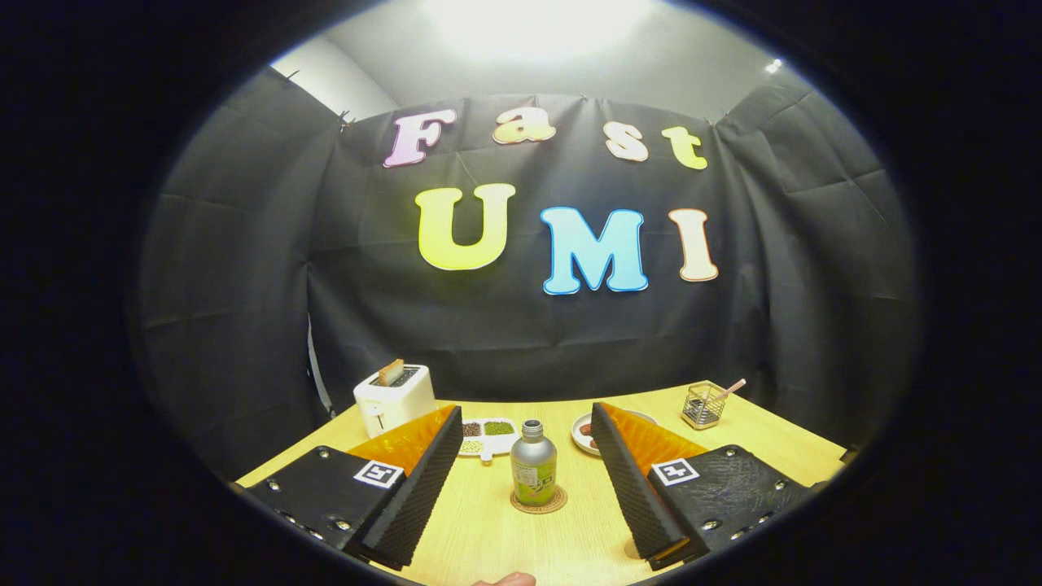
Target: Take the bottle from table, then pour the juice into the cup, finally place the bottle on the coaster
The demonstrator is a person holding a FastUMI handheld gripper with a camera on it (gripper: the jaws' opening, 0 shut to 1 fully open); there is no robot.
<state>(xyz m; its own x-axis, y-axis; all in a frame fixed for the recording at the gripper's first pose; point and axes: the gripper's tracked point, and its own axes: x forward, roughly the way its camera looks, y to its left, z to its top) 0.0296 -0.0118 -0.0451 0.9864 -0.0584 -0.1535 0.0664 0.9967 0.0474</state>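
My right finger (631, 480) hides part of the plate (583, 430), so I cannot tell what lies on it. My left finger (415, 488) covers a corner of the divided tray (487, 436). The wire basket's (703, 404) contents are too small to tell.

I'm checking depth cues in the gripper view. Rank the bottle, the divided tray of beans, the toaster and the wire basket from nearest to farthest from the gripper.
1. Green-labelled metal bottle, on the round cork coaster, between the open gripper fingers.
2. White divided tray of beans, just beyond the bottle, left.
3. White toaster, far left, and small wire basket, far right: too close to call.
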